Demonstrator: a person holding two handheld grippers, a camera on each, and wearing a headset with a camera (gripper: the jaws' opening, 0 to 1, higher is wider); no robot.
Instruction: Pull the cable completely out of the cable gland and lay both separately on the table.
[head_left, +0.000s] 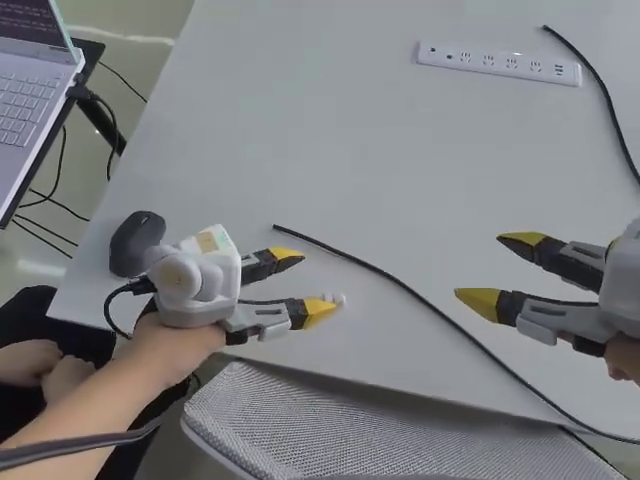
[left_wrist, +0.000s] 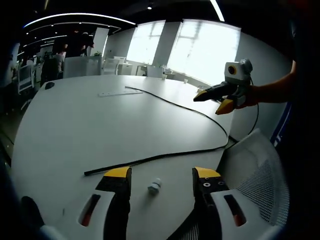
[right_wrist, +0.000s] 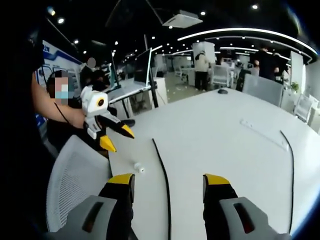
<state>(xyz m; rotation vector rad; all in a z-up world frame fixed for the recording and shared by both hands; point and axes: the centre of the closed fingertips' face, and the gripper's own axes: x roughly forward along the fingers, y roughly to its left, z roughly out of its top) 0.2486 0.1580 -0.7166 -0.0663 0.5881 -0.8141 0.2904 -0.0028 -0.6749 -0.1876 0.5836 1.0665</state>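
Two tongs: the left tongs and the right tongs both stand open and empty, low over the near part of the table and well apart from each other.
Cable gland: the small white cable gland lies on the table just beside the lower tip of the left tongs. In the left gripper view it sits between the jaws, touching neither.
Cable: the thin black cable lies free of the gland. Its loose end is near the left tongs, and it runs diagonally toward the near right edge, passing below the right tongs.
Task standing: cable and gland lie apart on the table, so the job looks done or nearly so.
Handling, gland: it is probably light, hard and smooth, so it may roll or skid. A pinch across its body looks safest.
Handling, cable: it looks limp and light and would trail and swing if lifted. The best hold is close to the loose end.
Edges: the front edge is near the gland, with a mesh chair back below it. A nudge could knock the gland off.
Open room: bare table stretches toward the power strip, and a mouse sits at the near left corner.
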